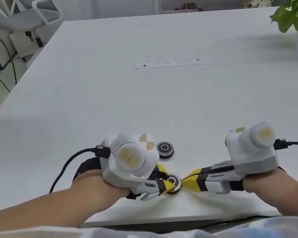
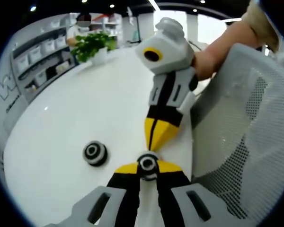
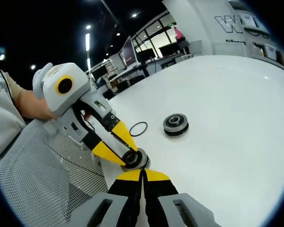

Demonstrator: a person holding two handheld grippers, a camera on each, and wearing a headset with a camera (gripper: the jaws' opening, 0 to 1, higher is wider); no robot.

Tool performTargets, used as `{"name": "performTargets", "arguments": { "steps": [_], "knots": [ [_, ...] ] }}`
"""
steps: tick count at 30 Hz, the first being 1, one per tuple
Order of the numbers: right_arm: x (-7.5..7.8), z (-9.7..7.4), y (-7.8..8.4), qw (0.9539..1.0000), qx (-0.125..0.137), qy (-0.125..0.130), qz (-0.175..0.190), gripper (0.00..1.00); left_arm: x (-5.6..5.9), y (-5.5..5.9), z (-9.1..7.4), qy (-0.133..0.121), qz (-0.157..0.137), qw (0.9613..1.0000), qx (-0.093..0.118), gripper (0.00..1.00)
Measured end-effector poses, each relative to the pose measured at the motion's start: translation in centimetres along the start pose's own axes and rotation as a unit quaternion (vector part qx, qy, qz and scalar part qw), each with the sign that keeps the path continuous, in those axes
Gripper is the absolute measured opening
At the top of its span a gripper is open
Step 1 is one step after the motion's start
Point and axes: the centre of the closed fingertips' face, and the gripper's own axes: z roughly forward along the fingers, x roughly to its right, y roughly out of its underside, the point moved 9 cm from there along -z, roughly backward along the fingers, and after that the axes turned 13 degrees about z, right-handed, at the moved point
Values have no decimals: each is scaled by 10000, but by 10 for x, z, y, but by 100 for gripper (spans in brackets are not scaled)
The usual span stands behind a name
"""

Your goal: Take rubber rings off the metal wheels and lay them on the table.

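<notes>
**Both grippers meet at one wheel on the near edge**

Right at the near edge of the broad white table [image 1: 139,99], the left gripper [image 1: 161,187] has its yellow-tipped jaws clamped on a small round metal wheel [image 1: 174,182], held just off the surface. The right gripper [image 1: 188,177] comes in from the opposite side with its jaws pressed together, their tips right up against that wheel's rim. Whether they have any rubber caught between them, I cannot tell.

Just beyond the pair, a second metal wheel with a dark band [image 1: 165,148] lies flat on the table. In the right gripper view a thin black rubber ring [image 3: 138,128] lies loose on the tabletop beside it. Well back sits a flat white power strip [image 1: 171,63].
</notes>
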Motion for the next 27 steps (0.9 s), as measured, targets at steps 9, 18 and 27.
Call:
{"name": "performTargets", "arguments": {
  "steps": [9, 18, 27],
  "knots": [
    [-1, -2, -1, 9994, 156, -107, 282, 0, 0, 0, 0, -10, 0, 10000, -15, 12],
    [-1, -3, -2, 9985, 240, -199, 446, 0, 1, 0, 0, -27, -20, 10000, -28, 12],
    [-2, -3, -3, 9981, 266, -269, 480, 0, 1, 0, 0, -40, -54, 10000, -41, 12]
  ]
}}
